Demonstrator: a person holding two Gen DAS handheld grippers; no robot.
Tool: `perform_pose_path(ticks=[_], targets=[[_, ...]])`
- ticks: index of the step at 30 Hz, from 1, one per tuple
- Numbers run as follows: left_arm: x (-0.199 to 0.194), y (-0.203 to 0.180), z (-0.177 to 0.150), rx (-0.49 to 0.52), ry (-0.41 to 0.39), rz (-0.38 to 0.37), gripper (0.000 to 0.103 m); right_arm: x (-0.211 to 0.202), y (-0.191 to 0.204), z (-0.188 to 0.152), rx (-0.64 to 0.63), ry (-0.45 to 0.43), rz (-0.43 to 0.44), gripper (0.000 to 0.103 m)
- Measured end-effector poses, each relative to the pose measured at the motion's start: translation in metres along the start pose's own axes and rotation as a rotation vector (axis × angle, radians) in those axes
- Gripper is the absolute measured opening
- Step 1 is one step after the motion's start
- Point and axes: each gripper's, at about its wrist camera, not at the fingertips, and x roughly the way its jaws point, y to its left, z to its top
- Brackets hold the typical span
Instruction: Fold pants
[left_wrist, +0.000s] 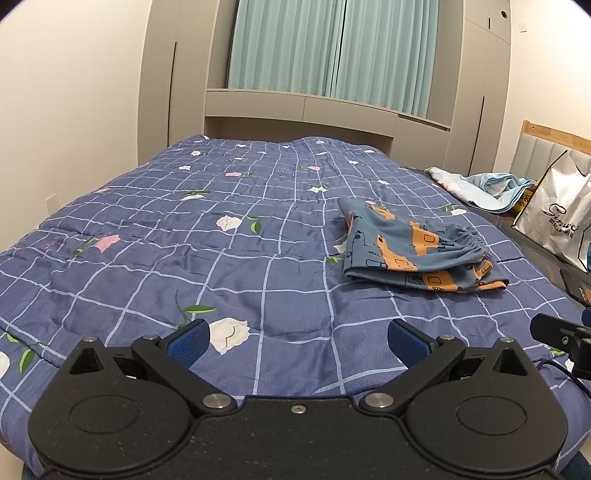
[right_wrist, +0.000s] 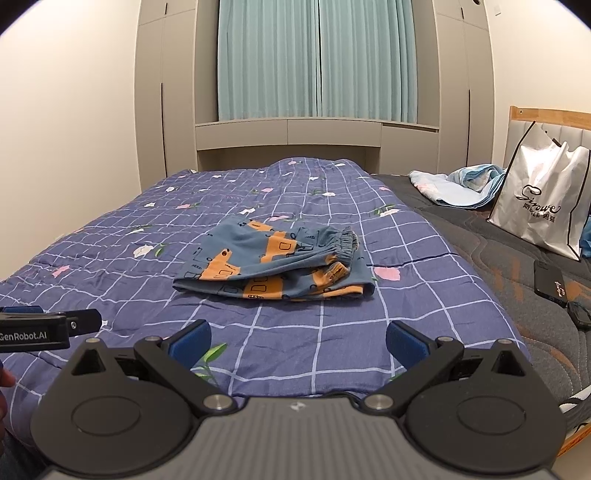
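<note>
- Your left gripper (left_wrist: 297, 341) is spread wide with nothing between its blue pads (left_wrist: 188, 347), hovering low over the quilt (left_wrist: 147, 266) near the front edge of the bed.
- Your right gripper (right_wrist: 297, 343) is the same: jaws well apart, empty, above the checked quilt just beside the other tool.
- The pants (right_wrist: 273, 264) lie ahead of both tools on the quilt, well apart from either, toward the right half of the bed; in the left view the pants (left_wrist: 417, 251) sit off to the right of centre.
- They look already doubled over into a compact bundle, with the gathered waistband (right_wrist: 341, 242) on top at the right end and a lower layer showing beneath it.
- I'd judge you're at the tail of the fold, or between folds; nothing is gripped right now.
- If another fold is wanted, you'll need to reach forward, the left tool crossing rightward, and pinch both layers at one end so the lower layer doesn't slide out.
- Watch the soft quilt underneath: a deep pinch could grab it along with the pants.
- The white shopping bag (right_wrist: 543, 199) and the dark phone (right_wrist: 550, 282) sit on the grey mattress (right_wrist: 480, 240) to the right, away from your path.
</note>
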Motion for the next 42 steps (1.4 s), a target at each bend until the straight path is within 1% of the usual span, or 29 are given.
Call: perform_pose_path(ticks=[25, 31, 37, 42], targets=[[0.0001, -0.0005, 0.0, 0.0, 0.002, 0.001, 0.102, -0.0002, -0.0001, 0.0001, -0.001, 0.002, 0.001, 0.103], [-0.0014, -0.0001, -0.0005, -0.006, 0.011, 0.023, 0.102, 0.0004, 0.0004, -0.0017, -0.002, 0.003, 0.003, 0.103], [-0.0003, 0.0016, 0.0007, -0.009, 0.031, 0.028, 0.102, 0.0008, 0.0005, -0.0018, -0.003, 0.004, 0.003, 0.103], [-0.0004, 0.0006, 0.0006, -0.005, 0.033, 0.02, 0.102, 0.0007, 0.0008, -0.0018, -0.003, 0.004, 0.002, 0.103]])
